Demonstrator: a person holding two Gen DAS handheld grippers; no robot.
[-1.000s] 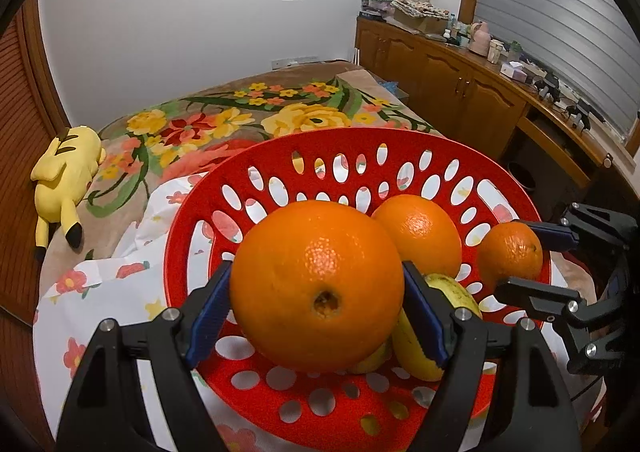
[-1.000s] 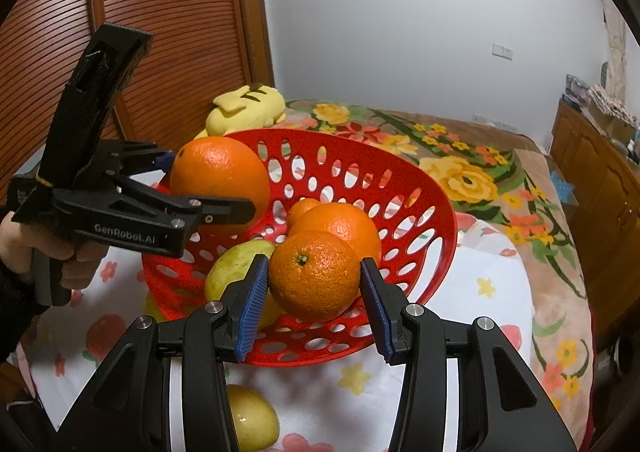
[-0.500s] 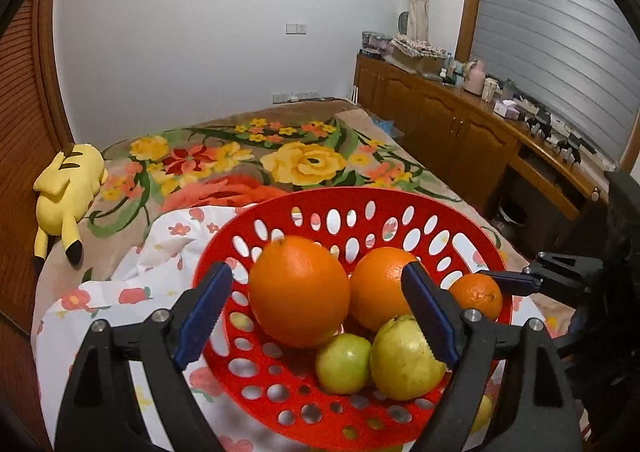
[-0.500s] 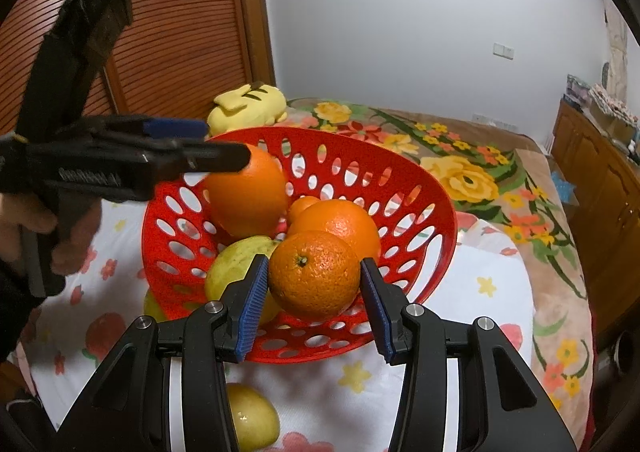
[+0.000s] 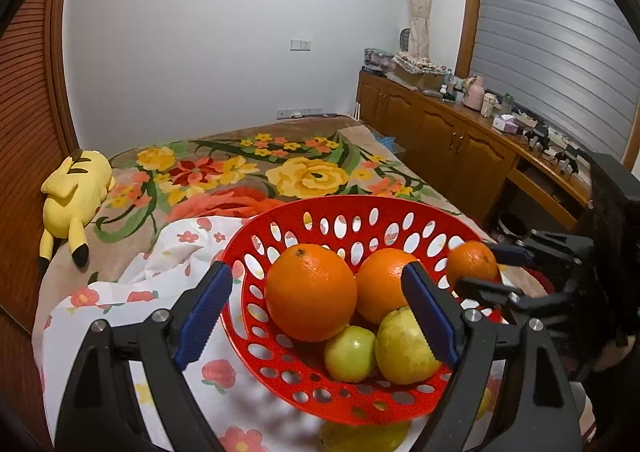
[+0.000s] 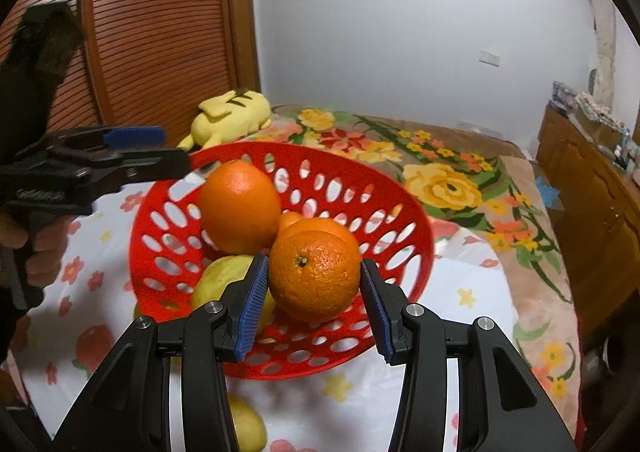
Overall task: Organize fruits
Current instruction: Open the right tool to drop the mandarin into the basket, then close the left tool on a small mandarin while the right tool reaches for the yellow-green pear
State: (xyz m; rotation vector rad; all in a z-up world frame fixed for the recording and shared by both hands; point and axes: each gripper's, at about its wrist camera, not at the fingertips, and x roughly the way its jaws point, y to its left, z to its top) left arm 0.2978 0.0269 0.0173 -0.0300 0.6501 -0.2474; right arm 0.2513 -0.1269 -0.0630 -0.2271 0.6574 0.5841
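A red perforated basket (image 5: 440, 208) (image 6: 416, 236) stands on a floral cloth. In it lie a large orange (image 5: 311, 292) (image 6: 239, 206), a second orange (image 5: 380, 284), a green fruit (image 5: 350, 353) and a yellow-green pear (image 5: 406, 348) (image 6: 224, 276). My left gripper (image 5: 320, 316) (image 6: 160, 148) is open and empty, drawn back from the large orange. My right gripper (image 6: 314, 306) (image 5: 480, 268) is shut on a small orange (image 6: 314, 276) (image 5: 471, 262) at the basket's near rim. A yellow fruit (image 6: 246, 426) (image 5: 360, 436) lies on the cloth outside the basket.
The white floral cloth (image 5: 132, 316) covers a bed with a flowered blanket (image 5: 240, 168). A yellow plush toy (image 5: 76, 192) (image 6: 232, 116) lies by the wooden slatted wall. A wooden cabinet (image 5: 460, 148) with clutter runs along the right.
My left gripper let go of the large orange in the basket, opened and pulled back and up. My right gripper stayed still, holding the small orange.
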